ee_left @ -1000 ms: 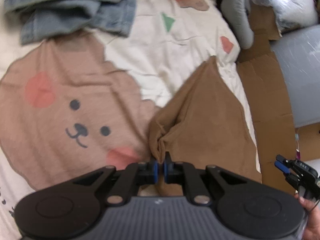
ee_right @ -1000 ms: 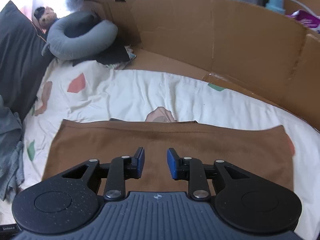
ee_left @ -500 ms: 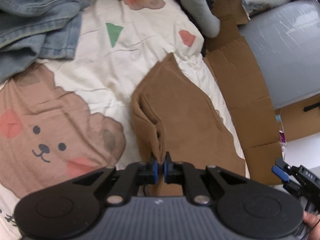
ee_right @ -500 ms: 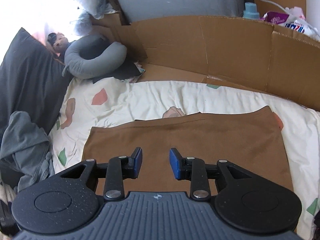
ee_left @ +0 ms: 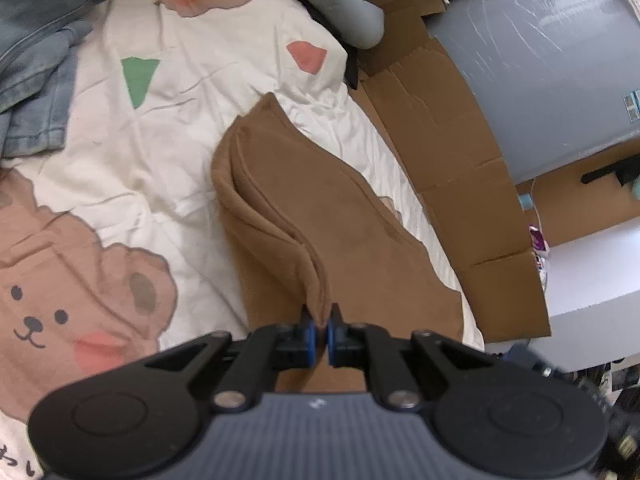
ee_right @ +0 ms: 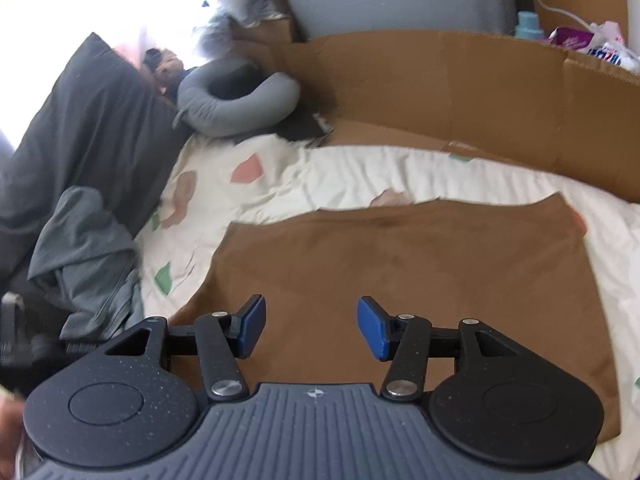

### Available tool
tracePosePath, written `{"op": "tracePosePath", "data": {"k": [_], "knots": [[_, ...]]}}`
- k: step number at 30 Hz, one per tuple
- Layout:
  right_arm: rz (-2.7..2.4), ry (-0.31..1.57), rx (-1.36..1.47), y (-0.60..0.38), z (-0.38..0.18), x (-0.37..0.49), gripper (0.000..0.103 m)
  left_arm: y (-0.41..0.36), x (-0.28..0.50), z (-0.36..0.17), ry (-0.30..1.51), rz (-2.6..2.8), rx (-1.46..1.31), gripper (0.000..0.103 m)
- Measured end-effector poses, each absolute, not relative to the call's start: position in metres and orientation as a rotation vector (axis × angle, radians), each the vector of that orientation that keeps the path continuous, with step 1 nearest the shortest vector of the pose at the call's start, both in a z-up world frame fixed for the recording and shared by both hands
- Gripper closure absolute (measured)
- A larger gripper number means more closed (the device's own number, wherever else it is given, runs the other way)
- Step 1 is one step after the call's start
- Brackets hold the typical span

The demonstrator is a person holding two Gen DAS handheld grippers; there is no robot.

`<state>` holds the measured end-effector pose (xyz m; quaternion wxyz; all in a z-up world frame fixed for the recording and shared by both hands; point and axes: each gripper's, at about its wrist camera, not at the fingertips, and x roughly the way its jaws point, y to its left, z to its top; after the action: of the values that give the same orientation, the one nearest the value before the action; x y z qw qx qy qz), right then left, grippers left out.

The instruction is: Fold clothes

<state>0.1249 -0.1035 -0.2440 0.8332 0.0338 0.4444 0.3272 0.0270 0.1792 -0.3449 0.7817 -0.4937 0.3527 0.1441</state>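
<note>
The left gripper (ee_left: 319,334) has its blue-padded jaws pressed almost together on a pinched fold of the soft brown fleece garment (ee_left: 352,248), whose doubled edge rises in a ridge from the pads and curves away toward the far corner of the cloth. The right gripper (ee_right: 311,326) hangs with its jaws spread wide and nothing between them, poised over the near part of the same brown fleece garment (ee_right: 420,264), which in this view lies spread flat in a broad, roughly rectangular panel. The garment rests on a cream bedsheet printed with a large pink-brown bear face and small coloured shapes (ee_left: 168,92). At the far left of the left wrist view lies a crumpled pale blue denim garment (ee_left: 36,76). A grey U-shaped neck pillow (ee_right: 236,108) sits at the head of the bed beside a dark grey pillow (ee_right: 88,128), and a heap of grey-green cloth (ee_right: 88,256) lies just below that pillow. Flattened brown cardboard panels (ee_right: 460,92) run along the far side of the bed, touching the edge of the sheet.
</note>
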Motion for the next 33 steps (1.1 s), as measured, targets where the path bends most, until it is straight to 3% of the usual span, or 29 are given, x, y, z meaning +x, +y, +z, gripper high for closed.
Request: {"op": "tracePosePath", "data": {"k": [10, 33], "knots": [[0.817, 0.963, 0.008, -0.08, -0.279, 0.088, 0.045, 0.179, 0.042, -0.334, 0.774, 0.242, -1.08, 0.097], [0.972, 0.864, -0.163, 0.022, -0.282, 0.071, 0.046, 0.185, 0.057, -0.325, 0.753, 0.145, -1.153, 0.097]]}}
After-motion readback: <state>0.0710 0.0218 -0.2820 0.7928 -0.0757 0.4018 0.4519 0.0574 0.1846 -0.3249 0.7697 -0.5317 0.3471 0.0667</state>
